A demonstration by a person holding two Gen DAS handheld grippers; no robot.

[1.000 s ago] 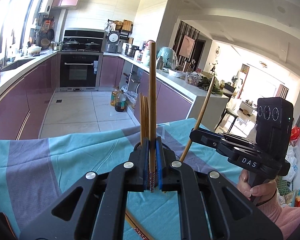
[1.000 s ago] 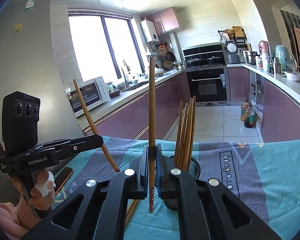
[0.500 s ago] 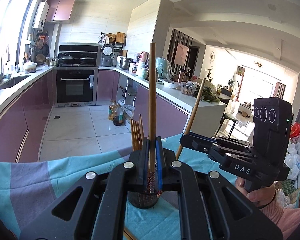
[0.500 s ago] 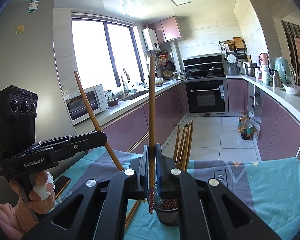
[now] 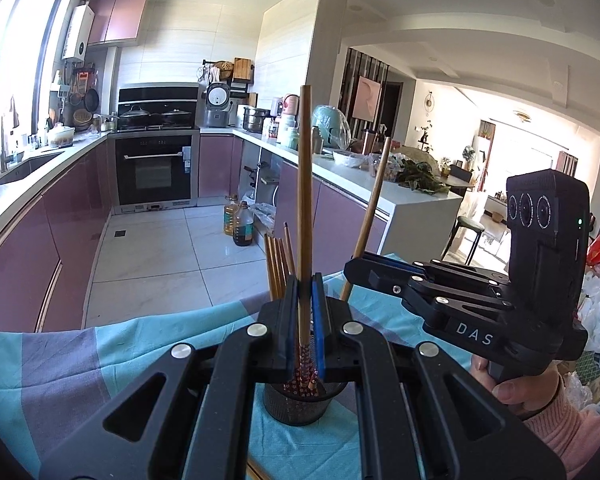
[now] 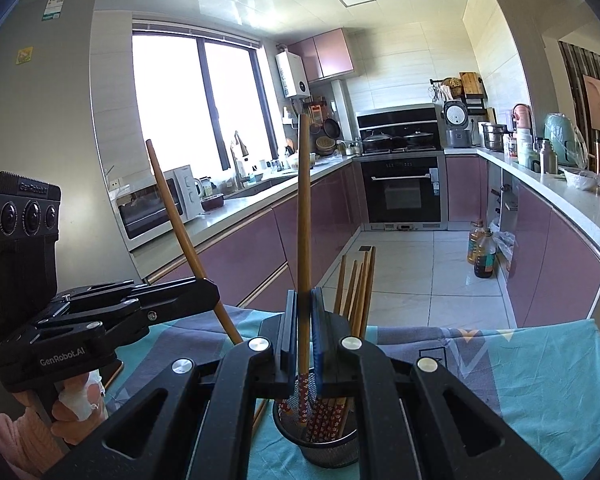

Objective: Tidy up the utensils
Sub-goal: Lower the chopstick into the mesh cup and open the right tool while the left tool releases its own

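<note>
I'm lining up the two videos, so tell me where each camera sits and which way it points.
Left wrist: rides the left tongs, faces the oven and living room; right tongs and hand show.
Right wrist: rides the right tongs, faces the window and oven; left tongs and hand show.
Shared: each grips a chopstick over the black mesh cup.

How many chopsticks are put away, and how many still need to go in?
Several chopsticks already stand in the black mesh cup. Each claw is shut on one more: the left claw and the right claw hold theirs upright above the cup, not yet released. At least one chopstick still lies on the blue cloth beside the cup.
</note>
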